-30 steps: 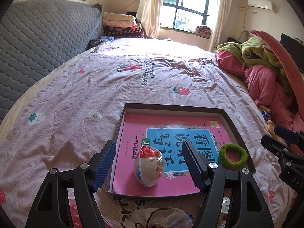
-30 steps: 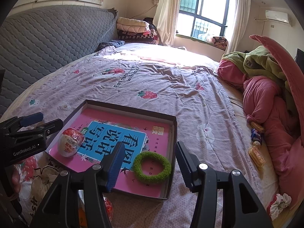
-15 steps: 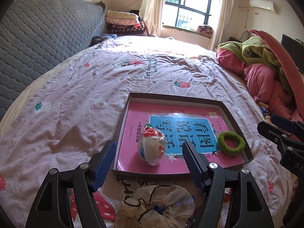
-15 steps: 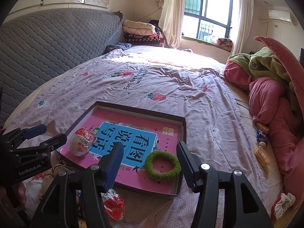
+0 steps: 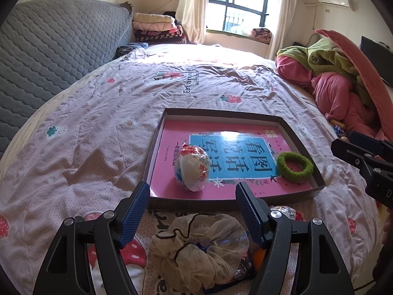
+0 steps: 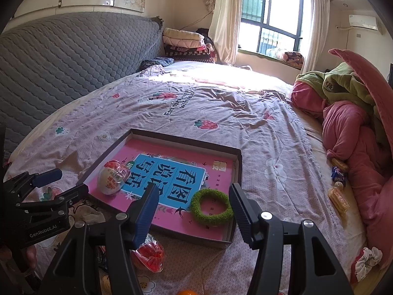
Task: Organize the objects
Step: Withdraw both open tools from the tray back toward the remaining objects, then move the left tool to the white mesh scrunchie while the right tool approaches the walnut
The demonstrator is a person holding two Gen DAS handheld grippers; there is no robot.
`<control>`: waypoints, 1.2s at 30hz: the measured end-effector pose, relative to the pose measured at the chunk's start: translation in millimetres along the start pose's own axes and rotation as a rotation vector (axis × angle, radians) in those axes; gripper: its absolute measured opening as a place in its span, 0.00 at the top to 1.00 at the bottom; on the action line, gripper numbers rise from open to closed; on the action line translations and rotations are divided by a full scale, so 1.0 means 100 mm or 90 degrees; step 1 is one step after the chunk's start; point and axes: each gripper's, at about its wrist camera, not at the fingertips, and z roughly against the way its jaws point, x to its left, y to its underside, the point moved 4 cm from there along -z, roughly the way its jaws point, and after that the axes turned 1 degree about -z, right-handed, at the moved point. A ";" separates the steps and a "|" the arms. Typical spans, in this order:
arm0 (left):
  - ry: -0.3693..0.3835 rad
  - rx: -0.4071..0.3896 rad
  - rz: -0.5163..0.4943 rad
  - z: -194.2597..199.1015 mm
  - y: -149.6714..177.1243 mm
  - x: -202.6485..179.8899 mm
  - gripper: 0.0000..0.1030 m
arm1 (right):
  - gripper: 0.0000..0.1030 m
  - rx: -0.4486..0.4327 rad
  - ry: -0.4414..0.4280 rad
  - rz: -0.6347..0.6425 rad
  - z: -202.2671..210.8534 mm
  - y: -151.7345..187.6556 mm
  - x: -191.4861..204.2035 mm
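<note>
A shallow dark box (image 5: pixel 216 113) (image 6: pixel 186 140) lies on the bed with a pink book inside. A wrapped toy egg (image 5: pixel 193 170) (image 6: pixel 113 177) and a green fuzzy ring (image 5: pixel 294 166) (image 6: pixel 211 206) rest on the book. My left gripper (image 5: pixel 192 196) is open and empty, just short of the box's near rim, above a beige scrunchie (image 5: pixel 196 248). My right gripper (image 6: pixel 192 200) is open and empty, at the near edge of the ring. A red wrapped egg (image 6: pixel 148 254) lies on the sheet below its left finger.
A pink and green heap of bedding (image 6: pixel 351 113) fills the right side. Small snack packets (image 6: pixel 339 196) lie beside it. A grey padded headboard (image 5: pixel 49 49) runs along the left. An orange (image 6: pixel 186 292) sits at the bottom edge.
Both grippers have drawn back toward me from the box. The toy egg sits free in the box, farther from the left fingers. The scrunchie and red egg have come into view.
</note>
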 end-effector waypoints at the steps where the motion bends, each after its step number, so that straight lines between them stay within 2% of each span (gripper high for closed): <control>1: -0.002 0.000 0.000 0.01 0.02 0.00 0.28 | 0.43 0.001 -0.001 0.000 0.00 0.01 0.01; 8: -0.005 0.018 0.026 0.02 0.20 0.10 0.28 | 0.43 -0.002 -0.006 -0.003 0.04 0.03 0.01; 11: 0.009 0.027 0.033 0.03 0.26 0.11 0.28 | 0.43 -0.003 -0.009 0.001 0.05 0.05 0.04; 20: -0.019 0.002 0.006 0.03 0.24 0.17 0.28 | 0.42 -0.016 -0.010 -0.004 0.11 0.10 0.12; 24: 0.016 0.026 0.032 -0.05 0.25 0.23 0.28 | 0.34 -0.017 -0.014 -0.007 0.11 0.17 0.16; 36: -0.001 0.033 0.010 -0.11 0.31 0.25 0.28 | 0.33 -0.021 -0.025 0.002 0.14 0.42 0.28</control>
